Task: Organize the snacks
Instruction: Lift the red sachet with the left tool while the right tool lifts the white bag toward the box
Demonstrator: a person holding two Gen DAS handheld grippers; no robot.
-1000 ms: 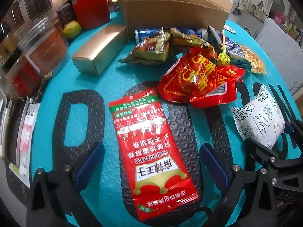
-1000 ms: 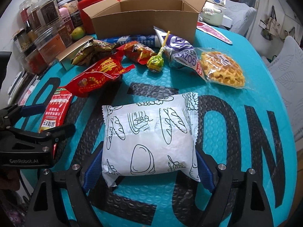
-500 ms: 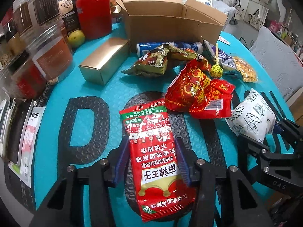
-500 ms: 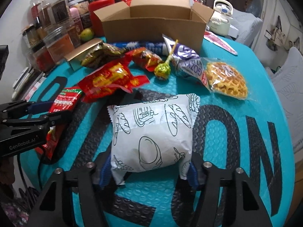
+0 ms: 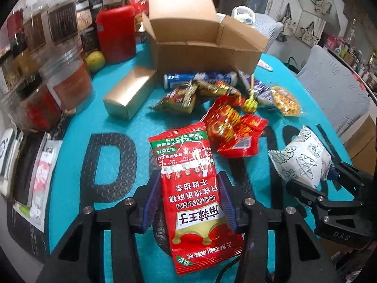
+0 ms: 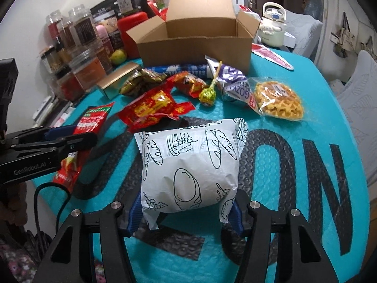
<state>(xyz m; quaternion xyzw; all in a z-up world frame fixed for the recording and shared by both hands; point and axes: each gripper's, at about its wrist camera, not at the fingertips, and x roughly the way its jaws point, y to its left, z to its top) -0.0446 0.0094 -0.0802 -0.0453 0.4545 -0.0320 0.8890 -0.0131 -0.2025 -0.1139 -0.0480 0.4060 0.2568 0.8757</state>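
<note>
Left hand-held gripper lower centre, blue pads pressed on both sides of long red snack packet. Right hand-held gripper at right edge, clamping white bread-print bag. Open cardboard box top centre on teal surface. Gold box left of centre.

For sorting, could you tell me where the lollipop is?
In the right wrist view, the lollipop lies mid-table, between the purple packet and a red wrapper.
</note>
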